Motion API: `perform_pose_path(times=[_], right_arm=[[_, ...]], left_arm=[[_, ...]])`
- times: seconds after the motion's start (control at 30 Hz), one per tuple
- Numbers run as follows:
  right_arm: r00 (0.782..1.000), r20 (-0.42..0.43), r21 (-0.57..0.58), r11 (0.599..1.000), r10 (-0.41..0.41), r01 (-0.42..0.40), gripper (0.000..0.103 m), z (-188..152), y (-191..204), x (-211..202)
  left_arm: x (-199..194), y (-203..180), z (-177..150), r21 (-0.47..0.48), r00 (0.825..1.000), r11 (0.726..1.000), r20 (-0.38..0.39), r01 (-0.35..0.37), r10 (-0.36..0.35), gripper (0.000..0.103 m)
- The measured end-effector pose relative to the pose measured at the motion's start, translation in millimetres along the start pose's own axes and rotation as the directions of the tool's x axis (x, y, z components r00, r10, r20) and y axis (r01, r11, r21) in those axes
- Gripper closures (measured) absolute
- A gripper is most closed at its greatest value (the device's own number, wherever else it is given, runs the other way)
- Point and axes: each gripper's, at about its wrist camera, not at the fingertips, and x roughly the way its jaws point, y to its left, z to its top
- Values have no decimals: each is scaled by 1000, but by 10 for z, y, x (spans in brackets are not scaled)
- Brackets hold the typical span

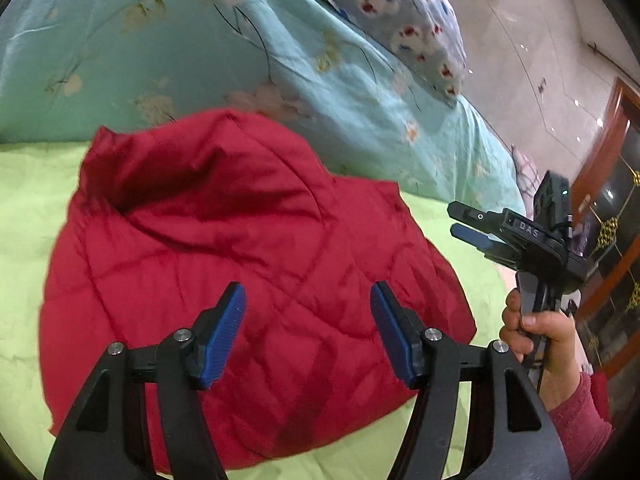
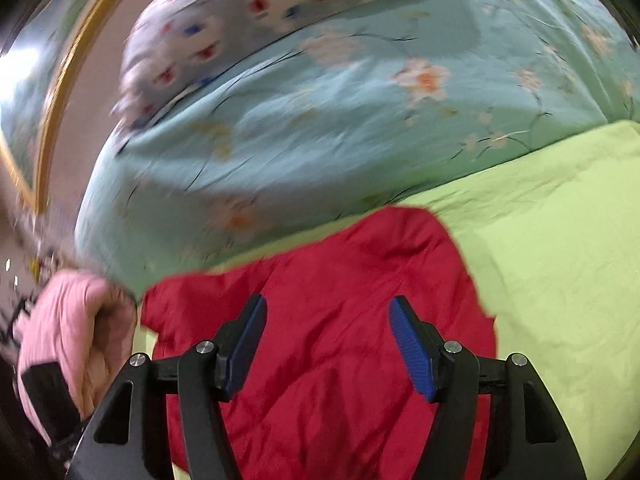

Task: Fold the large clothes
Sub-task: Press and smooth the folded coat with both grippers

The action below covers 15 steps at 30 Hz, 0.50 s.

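Left camera first: my left claw (image 1: 308, 334) is hanging wide open with nothing between its blue ribbed pads (image 1: 224, 336), hovering over the red quilted padded jacket (image 1: 224, 248). That jacket is lying bunched in a rounded heap on the lime-green bedsheet (image 1: 24, 264), just in front of the pale teal floral quilt (image 1: 200, 52) piled behind it. A blue-grey pillow with red and white print (image 1: 400, 12) is sitting on top of the quilt. Off to the right I'm seeing my right hand (image 1: 540, 336) holding the other tool, clear of the jacket.

Right camera now, and it's blurry: my right claw (image 2: 328, 346) is spread open too, empty, pointing over the red jacket (image 2: 320, 292). A pink padded garment (image 2: 76, 320) is lying just beside the jacket's left edge.
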Motion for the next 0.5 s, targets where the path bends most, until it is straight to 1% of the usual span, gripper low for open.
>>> perform_pose_path(times=[0.1, 0.2, 0.23, 0.3, 0.37, 0.43, 0.5], right_arm=[[1000, -28, -92, 996, 11, -14, 37, -213, 211, 2], [998, -70, -226, 974, 7, -22, 37, -422, 422, 115], [996, -84, -271, 962, 6, -28, 37, -493, 490, 155], [994, -106, -337, 941, -14, -23, 37, -584, 571, 267], [989, -134, -387, 922, -67, 11, 37, -619, 615, 477], [981, -149, -417, 907, -121, 48, 39, -612, 610, 659], [967, -160, -466, 878, -200, 105, 37, -570, 609, 903]], left_arm=[[96, -48, -78, 27, 999, 999, -34, 27, -26, 39], [205, -68, -116, 86, 999, 996, -49, 13, -9, 39], [254, -59, -120, 99, 998, 995, -57, -1, 7, 39], [432, 2, -94, 127, 994, 990, -78, -65, 76, 39], [605, 99, -34, 132, 985, 983, -92, -130, 143, 39], [801, 218, 79, 124, 981, 981, -111, -148, 162, 37], [942, 301, 180, 117, 972, 975, -121, -187, 201, 37]])
